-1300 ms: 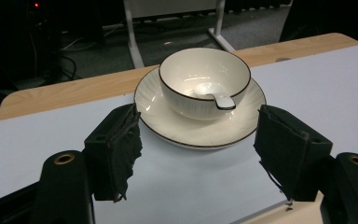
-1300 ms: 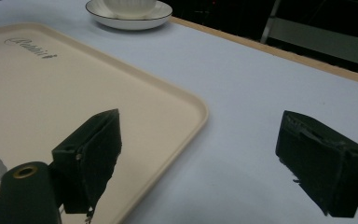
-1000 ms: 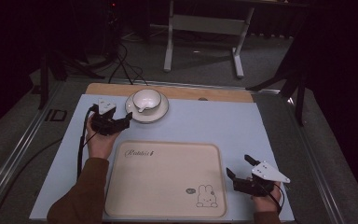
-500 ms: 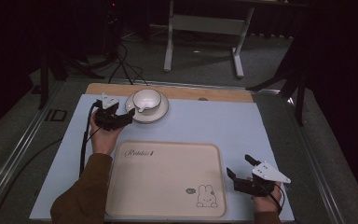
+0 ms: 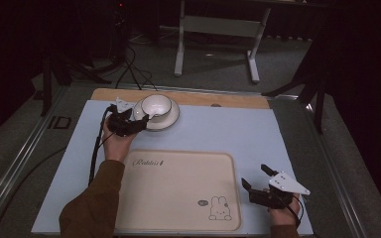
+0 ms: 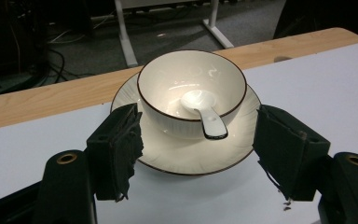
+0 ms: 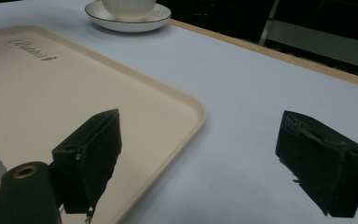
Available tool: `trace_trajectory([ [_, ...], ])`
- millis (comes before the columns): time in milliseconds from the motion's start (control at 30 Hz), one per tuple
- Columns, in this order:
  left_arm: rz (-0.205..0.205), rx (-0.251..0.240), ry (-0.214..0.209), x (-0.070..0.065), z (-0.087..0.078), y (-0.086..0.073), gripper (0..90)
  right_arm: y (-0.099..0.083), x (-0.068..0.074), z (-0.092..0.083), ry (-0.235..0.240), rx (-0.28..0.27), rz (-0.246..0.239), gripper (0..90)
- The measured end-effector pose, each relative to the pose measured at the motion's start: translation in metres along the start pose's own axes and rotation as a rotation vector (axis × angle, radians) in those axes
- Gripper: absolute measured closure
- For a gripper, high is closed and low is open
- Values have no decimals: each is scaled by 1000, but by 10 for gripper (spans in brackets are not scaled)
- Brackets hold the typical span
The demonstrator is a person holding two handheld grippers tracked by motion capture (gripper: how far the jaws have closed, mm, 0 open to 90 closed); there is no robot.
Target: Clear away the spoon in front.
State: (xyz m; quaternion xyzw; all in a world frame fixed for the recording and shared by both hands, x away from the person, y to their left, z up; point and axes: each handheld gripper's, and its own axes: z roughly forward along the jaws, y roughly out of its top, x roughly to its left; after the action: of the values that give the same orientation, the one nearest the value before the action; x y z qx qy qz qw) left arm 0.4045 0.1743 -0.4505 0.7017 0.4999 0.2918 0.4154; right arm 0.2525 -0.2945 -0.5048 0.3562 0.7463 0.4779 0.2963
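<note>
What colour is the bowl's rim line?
Dark brown on the cream bowl, clearest in the left gripper view.

I see my left gripper at the saucer carrying the bowl; my right gripper hovers beside the tray on the worktop.

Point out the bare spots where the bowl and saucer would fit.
The tray is bare but for its print. The blue mat lies free between saucer and right hand-held gripper. It is crowded at the far left, where the left hand-held gripper flanks the saucer.
</note>
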Motion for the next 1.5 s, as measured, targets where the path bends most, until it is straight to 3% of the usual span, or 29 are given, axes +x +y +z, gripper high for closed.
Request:
trace_trajectory([
  [233,-35,8,-1,2,11,-1,323,0,0,-1,-1,-2,0,139],
  [733,-34,31,9,-5,31,4,335,0,-1,-2,-5,-9,3,139],
  [1067,-31,67,23,-8,45,-1,348,0,-1,-2,-8,-11,-1,139],
  [1500,-26,111,38,-15,62,-8,490,0,-2,-3,-14,-17,-1,140],
])
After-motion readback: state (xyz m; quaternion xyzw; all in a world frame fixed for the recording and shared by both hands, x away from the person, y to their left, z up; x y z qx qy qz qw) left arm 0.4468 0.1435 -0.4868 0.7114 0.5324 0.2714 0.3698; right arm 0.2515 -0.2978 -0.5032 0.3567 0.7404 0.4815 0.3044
